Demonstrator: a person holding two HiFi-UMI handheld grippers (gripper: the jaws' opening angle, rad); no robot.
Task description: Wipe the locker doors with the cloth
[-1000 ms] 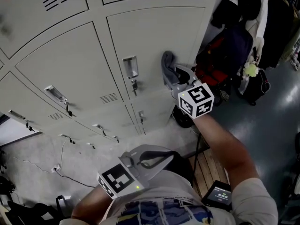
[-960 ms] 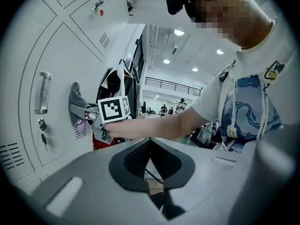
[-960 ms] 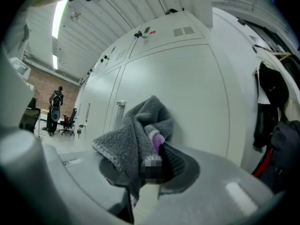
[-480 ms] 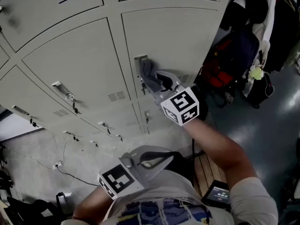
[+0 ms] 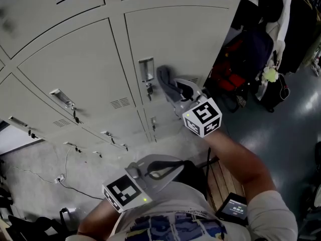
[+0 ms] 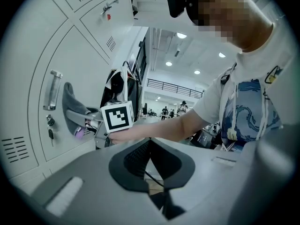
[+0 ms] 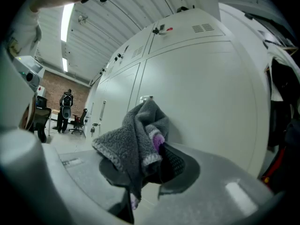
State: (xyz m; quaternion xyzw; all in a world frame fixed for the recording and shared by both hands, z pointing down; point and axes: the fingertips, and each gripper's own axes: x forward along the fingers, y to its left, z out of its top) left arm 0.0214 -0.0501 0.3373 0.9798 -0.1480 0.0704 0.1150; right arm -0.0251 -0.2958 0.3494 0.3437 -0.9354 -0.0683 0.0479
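A grey cloth [image 5: 164, 79] with a purple tag is pressed flat against a beige locker door [image 5: 185, 39], just right of that door's handle [image 5: 146, 70]. My right gripper [image 5: 171, 88] is shut on the cloth. In the right gripper view the cloth [image 7: 136, 135] bunches over the right gripper [image 7: 157, 159], with the locker door [image 7: 201, 88] close behind. My left gripper [image 5: 179, 165] is held low by the person's body, shut and holding nothing. In the left gripper view the left gripper [image 6: 149, 146] has its pads together, and the cloth [image 6: 71, 99] shows on the door.
A key [image 5: 148, 89] hangs in the lock under the handle. More locker doors [image 5: 65, 64] run to the left. Coats and bags [image 5: 251, 49] hang at the right. A wooden bench [image 5: 225, 177] with a small screen [image 5: 234, 207] stands below. A cable [image 5: 65, 174] lies on the floor.
The right gripper swept the cloth left across the door to the handle, then came back a little to the right. The left gripper stayed put.
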